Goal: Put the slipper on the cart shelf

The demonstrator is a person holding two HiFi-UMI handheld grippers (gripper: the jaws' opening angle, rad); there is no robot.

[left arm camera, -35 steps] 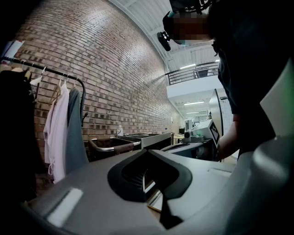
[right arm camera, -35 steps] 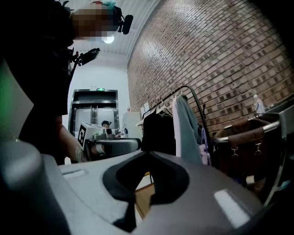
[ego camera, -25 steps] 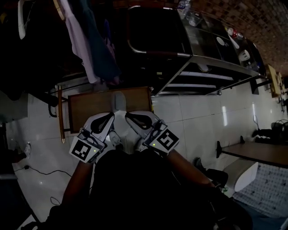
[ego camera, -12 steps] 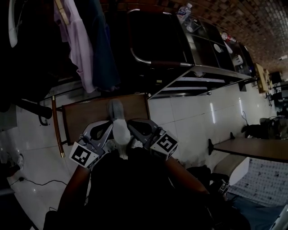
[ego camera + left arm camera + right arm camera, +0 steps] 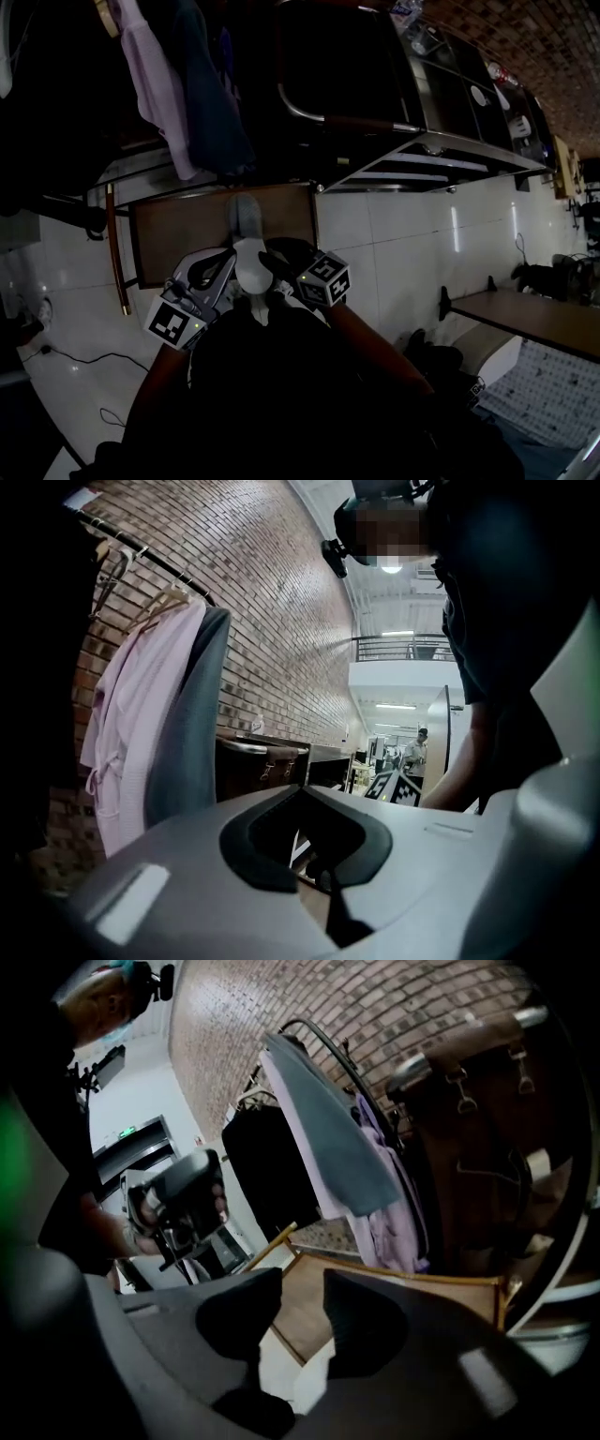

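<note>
Hanging clothes (image 5: 159, 84) crowd the 11 o'clock side above the brown cart shelf (image 5: 178, 234), white floor tiles (image 5: 394, 244) off at 3; the slipper (image 5: 247, 262) sits between both grippers, pointing to 12, far end over the shelf; left gripper (image 5: 223, 261) fingers look pressed tip to tip, right gripper (image 5: 272, 251) fingers slightly spread, neither pinching it.

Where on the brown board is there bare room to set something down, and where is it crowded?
The brown board is bare left of the slipper, up to the wooden rail, and right of it, up to the white floor. The middle is crowded: slipper, left gripper, right gripper.
</note>
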